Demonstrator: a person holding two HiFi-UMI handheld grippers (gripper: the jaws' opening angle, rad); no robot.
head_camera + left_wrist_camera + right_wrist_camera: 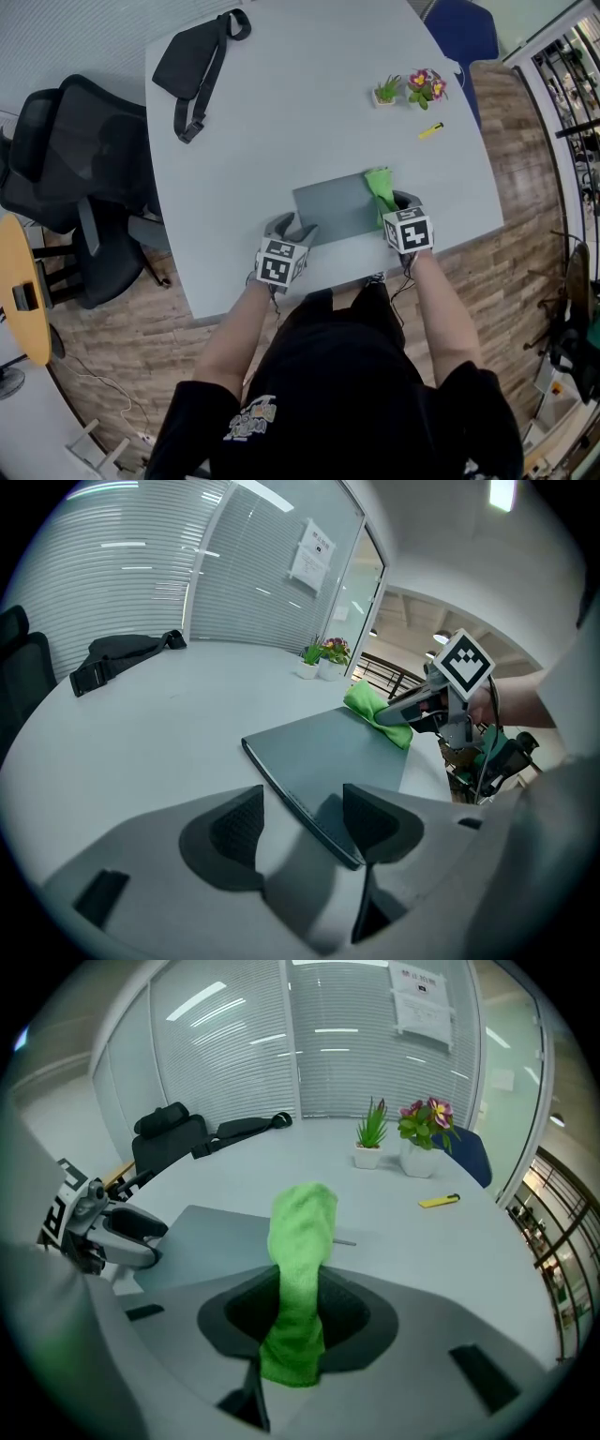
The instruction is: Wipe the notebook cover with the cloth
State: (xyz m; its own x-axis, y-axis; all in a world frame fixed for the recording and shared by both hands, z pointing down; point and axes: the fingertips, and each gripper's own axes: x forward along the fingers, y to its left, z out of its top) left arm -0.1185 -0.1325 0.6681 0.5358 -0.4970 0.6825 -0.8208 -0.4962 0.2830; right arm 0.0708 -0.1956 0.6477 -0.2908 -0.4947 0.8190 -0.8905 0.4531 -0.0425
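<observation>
One cloth (pixel 302 1232) in right gripper (pixel 298 1312); left gripper (pixel 302 822) perhaps straddles notebook (pixel 328 752).

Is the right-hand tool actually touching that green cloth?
Touching. The right gripper view shows the cloth pinched between the closed jaws of the right tool.

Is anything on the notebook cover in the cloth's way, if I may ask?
Nothing visible: the cloth in the right gripper is at the right edge of the notebook, whose cover is bare; the left gripper sits at its near-left corner.
</observation>
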